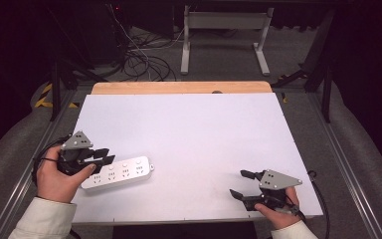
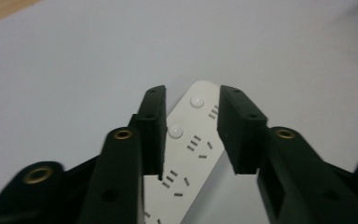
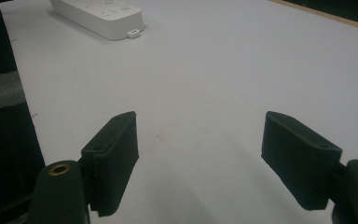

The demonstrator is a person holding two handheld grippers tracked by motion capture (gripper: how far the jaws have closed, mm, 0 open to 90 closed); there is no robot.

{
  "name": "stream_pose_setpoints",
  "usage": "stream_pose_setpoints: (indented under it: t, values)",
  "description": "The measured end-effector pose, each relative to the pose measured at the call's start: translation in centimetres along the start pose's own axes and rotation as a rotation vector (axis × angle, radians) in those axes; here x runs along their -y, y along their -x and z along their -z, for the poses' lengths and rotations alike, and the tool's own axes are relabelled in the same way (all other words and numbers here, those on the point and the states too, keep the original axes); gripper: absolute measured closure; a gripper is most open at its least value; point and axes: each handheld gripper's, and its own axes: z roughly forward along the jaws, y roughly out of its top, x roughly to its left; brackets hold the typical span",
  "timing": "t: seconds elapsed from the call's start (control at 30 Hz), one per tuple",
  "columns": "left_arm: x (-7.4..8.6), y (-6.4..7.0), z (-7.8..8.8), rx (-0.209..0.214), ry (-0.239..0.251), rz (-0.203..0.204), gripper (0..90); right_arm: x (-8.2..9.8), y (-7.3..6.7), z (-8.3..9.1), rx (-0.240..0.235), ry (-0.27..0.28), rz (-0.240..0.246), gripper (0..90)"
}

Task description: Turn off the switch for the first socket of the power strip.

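A white power strip lies flat at the near left of the white tabletop. My left gripper hangs over the strip's left end, its jaws partly apart. In the left gripper view the power strip, with its round buttons and socket slots, runs between and under the open left gripper; I cannot tell whether the jaws touch it. My right gripper rests open at the near right with nothing in it. The right gripper view has the right gripper spread wide over bare table, with the power strip far off.
A wooden strip edges the table's far side. Metal rails run along both sides. On the floor beyond lie tangled cables and a white frame stand. Bare tabletop lies between the two grippers.
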Motion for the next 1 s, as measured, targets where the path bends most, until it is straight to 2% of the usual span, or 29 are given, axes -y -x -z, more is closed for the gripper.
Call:
stream_pose_setpoints:
  t: [0.03, 0.23, 0.33, 0.4, 0.5, 0.53, 0.63, 0.83, 1.0]
  values:
    - [0.0, 0.2, 0.0, 0.003, 0.021, -0.001, 57.3, 0.0, 0.0, 0.0, 0.0, 0.001, 0.0, 27.7]
    - [-0.4, 1.6, 0.5, 0.027, 0.143, -0.039, 42.1, 0.0, 0.0, 0.0, -0.001, 0.003, 0.001, 27.7]
    - [-0.6, 2.2, 0.5, 0.067, 0.213, -0.038, 33.7, 0.0, 0.0, 0.0, -0.001, 0.005, -0.002, 27.7]
    - [-0.5, 2.6, 0.5, 0.093, 0.263, -0.036, 29.3, 0.0, 0.0, 0.0, 0.0, 0.004, -0.002, 27.7]
    - [-0.4, 3.3, 0.2, 0.112, 0.325, -0.042, 28.1, 0.0, 0.0, 0.0, -0.002, 0.006, -0.002, 27.7]
    - [-0.4, 3.6, 0.1, 0.108, 0.337, -0.042, 27.5, 0.0, 0.0, 0.0, -0.002, 0.006, -0.003, 27.7]
    - [-0.1, 4.3, -0.7, 0.134, 0.367, -0.054, 24.7, 0.0, 0.0, 0.1, 0.0, 0.005, -0.003, 27.7]
    - [0.7, 5.3, -2.9, 0.172, 0.427, -0.042, 20.8, 0.0, 0.0, 0.1, -0.002, 0.006, -0.003, 27.7]
    - [1.6, 6.0, -4.4, 0.203, 0.436, -0.056, 17.9, 0.0, 0.0, 0.1, -0.003, 0.005, -0.002, 27.7]
